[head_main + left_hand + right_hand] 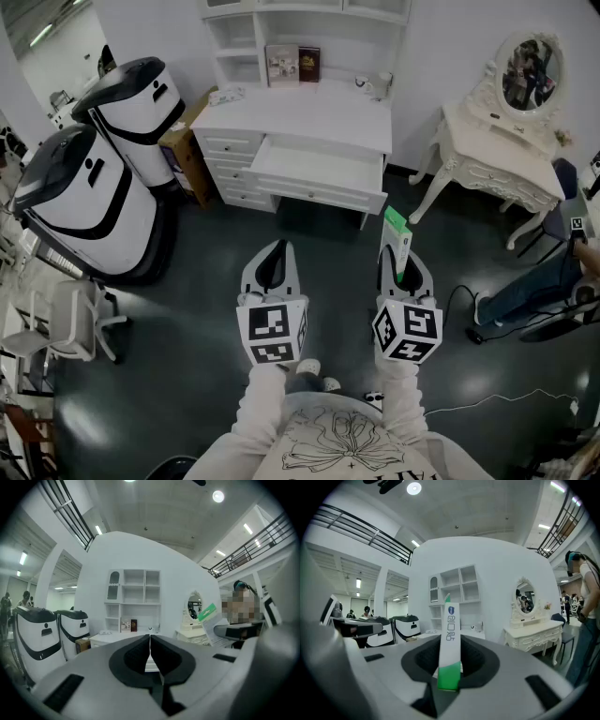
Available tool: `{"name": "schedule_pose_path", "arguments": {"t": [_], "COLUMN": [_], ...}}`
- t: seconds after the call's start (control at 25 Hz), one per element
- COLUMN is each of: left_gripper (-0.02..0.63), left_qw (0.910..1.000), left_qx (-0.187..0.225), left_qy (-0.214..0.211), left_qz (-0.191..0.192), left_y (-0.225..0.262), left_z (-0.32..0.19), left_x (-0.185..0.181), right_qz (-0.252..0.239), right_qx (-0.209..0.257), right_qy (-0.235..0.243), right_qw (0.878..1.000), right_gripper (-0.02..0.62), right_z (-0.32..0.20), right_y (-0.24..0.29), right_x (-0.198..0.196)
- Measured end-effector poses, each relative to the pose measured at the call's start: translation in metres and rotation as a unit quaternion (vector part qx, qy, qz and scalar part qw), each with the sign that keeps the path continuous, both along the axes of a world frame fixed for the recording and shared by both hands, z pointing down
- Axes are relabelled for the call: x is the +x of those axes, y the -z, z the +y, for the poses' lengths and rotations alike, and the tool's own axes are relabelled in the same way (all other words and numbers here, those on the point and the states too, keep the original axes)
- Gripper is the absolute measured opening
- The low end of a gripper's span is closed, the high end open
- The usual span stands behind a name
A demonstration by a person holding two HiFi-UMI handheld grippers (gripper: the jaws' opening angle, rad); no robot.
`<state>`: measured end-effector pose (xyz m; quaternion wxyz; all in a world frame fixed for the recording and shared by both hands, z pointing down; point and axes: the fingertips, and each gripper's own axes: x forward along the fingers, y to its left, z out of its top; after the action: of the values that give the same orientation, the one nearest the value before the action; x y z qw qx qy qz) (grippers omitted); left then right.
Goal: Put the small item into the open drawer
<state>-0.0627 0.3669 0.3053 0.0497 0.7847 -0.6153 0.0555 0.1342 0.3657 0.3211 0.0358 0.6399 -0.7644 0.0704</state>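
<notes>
Grip check: slim white-and-green carton [450,639] pinched in right gripper [404,272], pads on its two flat faces. Carton upright between the jaws, green band at the near end, white printed length sticking out past the tips. Left gripper [150,645] pressed together, tips touching, nothing between.

Both grippers side by side at similar height over dark floor [206,309], pointing toward white desk [314,112] and well short of it.

Open drawer [317,169] pulled out from the desk's centre, facing the grippers. Carton well apart from it, not inside yet.

Around the desk:
- shelf hutch on top, two books [292,64] standing in the middle bay
- ornate vanity table [487,150] with oval mirror [531,70] to the right
- two white-and-black machines [94,178] to the left
- cardboard box [186,150] wedged between the farther machine and the desk
- seated person's legs [525,295] at far right edge
</notes>
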Motion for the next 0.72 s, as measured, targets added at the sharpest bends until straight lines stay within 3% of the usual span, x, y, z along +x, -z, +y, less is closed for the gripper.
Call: {"name": "schedule_pose_path", "arguments": {"t": [0.72], "left_gripper": [0.006], "left_qw": [0.9999], "left_qx": [-0.002], "left_qy": [-0.009], "left_qz": [0.005], "left_y": [-0.005], "left_z": [-0.025], "left_x": [-0.009], "right_qz": [-0.004], "right_qx": [-0.009], "right_qy": [0.001], "right_qw": [1.0], "right_gripper": [0.089], "right_z": [-0.023], "right_y": [-0.006], "right_x": [-0.012]}}
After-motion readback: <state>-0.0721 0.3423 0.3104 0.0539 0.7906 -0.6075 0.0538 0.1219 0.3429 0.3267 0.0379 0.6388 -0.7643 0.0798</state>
